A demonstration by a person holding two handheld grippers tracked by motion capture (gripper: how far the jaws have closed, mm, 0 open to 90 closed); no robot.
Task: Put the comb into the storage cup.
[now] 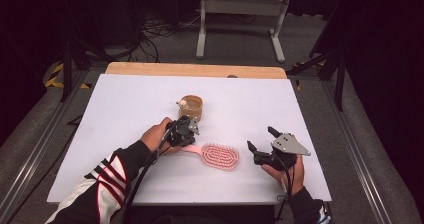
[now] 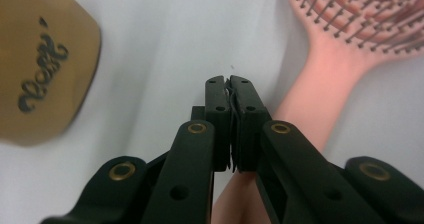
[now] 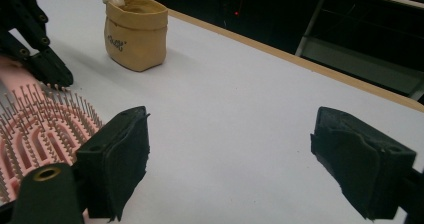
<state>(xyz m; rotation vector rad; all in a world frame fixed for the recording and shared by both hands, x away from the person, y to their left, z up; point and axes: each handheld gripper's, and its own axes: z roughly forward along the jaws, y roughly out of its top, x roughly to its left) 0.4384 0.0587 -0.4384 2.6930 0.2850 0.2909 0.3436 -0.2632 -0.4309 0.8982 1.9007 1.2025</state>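
L gripper point(image 2: 231, 84) has its jaws pressed together w/ nothing between, hovering just beside the pink hairbrush point(image 1: 216, 155) handle. Brush lies mid-table; tan pot point(image 1: 192, 107) at its 11 o'clock. R gripper point(image 3: 230, 154) at brush's 3 o'clock, jaws wide apart, holding nothing.

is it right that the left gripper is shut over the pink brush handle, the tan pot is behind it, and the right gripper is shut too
Not quite: the right gripper is open, its jaws standing wide apart with nothing between them, as the right gripper view shows. The rest stands: the left gripper is shut over the pink brush handle, with the tan pot behind it.
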